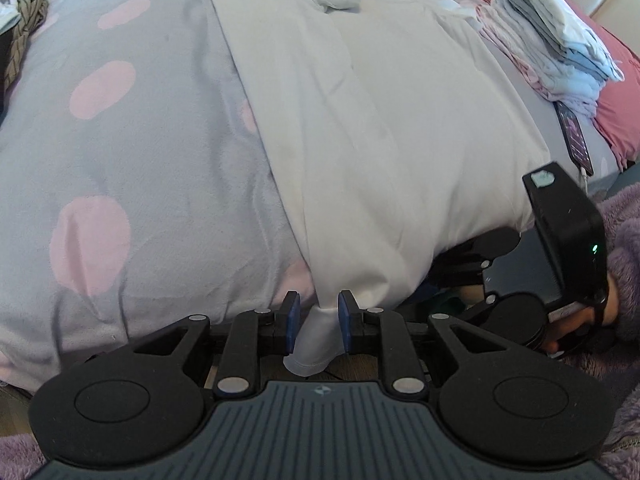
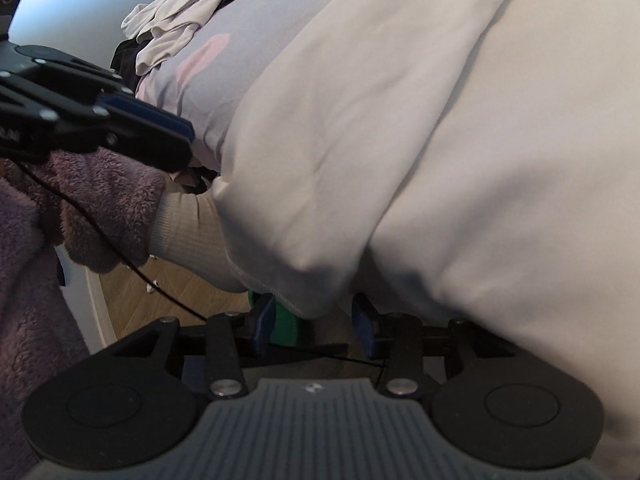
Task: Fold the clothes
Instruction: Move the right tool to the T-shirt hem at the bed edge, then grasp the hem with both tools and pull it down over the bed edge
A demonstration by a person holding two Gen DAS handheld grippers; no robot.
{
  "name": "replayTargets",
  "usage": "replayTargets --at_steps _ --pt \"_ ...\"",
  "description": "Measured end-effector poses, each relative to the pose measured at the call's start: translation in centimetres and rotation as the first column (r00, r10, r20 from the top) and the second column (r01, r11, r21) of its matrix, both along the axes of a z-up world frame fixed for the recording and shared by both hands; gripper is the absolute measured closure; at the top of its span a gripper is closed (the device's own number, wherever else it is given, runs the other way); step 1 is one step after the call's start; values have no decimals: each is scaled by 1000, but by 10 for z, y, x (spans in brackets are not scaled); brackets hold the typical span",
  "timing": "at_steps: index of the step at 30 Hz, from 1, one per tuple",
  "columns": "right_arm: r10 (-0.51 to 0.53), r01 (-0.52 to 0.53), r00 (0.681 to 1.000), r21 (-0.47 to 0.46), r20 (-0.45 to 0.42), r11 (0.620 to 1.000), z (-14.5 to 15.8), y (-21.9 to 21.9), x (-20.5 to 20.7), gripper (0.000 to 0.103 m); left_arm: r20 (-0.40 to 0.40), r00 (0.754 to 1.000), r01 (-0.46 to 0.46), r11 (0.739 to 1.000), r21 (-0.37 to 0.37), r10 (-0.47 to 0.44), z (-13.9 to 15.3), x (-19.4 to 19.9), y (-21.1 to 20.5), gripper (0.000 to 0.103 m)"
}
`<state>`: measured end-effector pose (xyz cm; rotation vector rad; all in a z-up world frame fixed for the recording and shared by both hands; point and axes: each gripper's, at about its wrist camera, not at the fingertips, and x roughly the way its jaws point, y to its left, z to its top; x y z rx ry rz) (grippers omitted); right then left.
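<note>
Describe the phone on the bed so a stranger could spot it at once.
Start at the stack of folded clothes on the polka-dot bed cover. At its near foot, beside the pink fabric, lies the phone: the only dark, flat, rigid slab among soft cloth, a white cable at its end.

Left gripper (image 1: 319,322) jaws parted with cloth between them, right gripper (image 2: 316,320) jaws parted wider.

Spotted bed (image 1: 120,160); white garment (image 1: 380,140); folded stack (image 1: 552,40)
</note>
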<state>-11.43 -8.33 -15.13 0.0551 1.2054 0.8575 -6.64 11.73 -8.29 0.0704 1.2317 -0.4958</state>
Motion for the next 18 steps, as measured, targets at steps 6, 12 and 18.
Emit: replayTargets --at_steps 6,12,18 --pt "-31 35 997 63 -68 997 1 -4 4 100 21 998 -51 999 -11 51 4 6 10 85" --pt "105 -95 987 89 -119 991 62 -13 1 101 65 991 -114 993 -6 114 12 15 18 85" --pt "37 -50 982 -67 -186 996 80 -46 1 101 48 999 -21 1000 16 21 5 8 1 85"
